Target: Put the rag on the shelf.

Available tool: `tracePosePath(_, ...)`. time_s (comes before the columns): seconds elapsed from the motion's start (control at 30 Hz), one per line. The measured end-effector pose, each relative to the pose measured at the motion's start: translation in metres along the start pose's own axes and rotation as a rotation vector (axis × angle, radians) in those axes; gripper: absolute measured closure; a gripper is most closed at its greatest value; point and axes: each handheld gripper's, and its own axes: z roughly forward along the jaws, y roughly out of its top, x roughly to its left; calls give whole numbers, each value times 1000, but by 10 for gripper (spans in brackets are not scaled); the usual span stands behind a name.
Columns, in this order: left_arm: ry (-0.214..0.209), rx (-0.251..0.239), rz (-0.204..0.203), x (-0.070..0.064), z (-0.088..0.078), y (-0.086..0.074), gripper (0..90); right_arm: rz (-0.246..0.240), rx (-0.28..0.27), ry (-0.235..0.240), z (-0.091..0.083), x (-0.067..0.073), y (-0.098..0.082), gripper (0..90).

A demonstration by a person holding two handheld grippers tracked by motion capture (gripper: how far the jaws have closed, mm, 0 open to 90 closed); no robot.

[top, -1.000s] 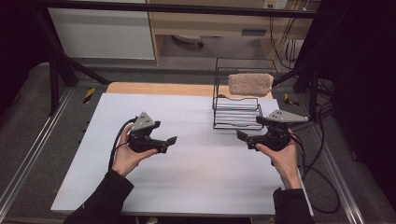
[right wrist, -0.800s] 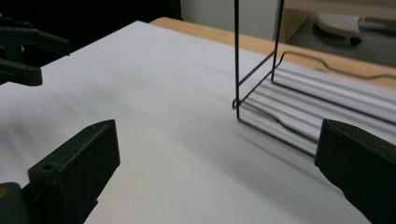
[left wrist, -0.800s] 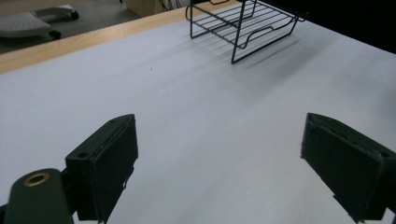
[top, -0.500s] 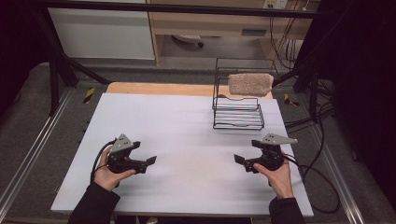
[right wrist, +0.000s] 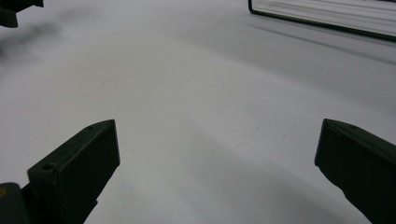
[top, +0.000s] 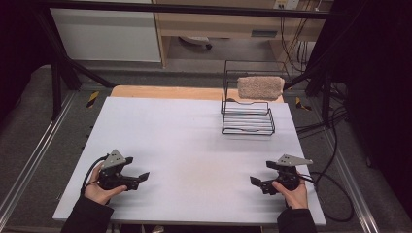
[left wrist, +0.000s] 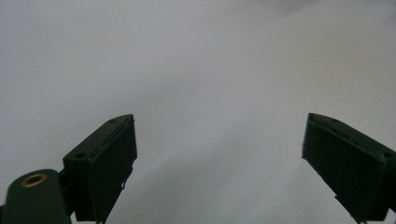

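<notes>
The left gripper (top: 138,178) sits low over the table (top: 194,141) near its front left corner, held in the person's left hand (top: 99,189), jaws spread wide with nothing between them; the left gripper view shows bare white tabletop (left wrist: 201,84) between the two black jaws. The right gripper (top: 257,183) sits near the front right corner in the right hand (top: 291,191), its jaws likewise wide apart and empty, pointing inward toward the left gripper. In the right gripper view the rack's (right wrist: 322,18) lower wire crosses the top edge, and the tip of the left gripper (right wrist: 16,9) shows at the top left corner. The two grippers are well apart, with bare table between them. The black wire rack (top: 248,116) stands near the back right corner, and a tan towel (top: 260,87) hangs over its rear rail. A cable (top: 335,194) trails from the right gripper off the right edge.
</notes>
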Motion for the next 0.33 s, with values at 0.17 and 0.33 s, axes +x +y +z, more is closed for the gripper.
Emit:
tracePosePath(0.17,4,-1,0,1,-3,-4,102,0,7,10,0,1,-4,6)
tracePosePath(0.33,7,2,3,0,-3,-7,103,-1,11,5,0,1,-4,6)
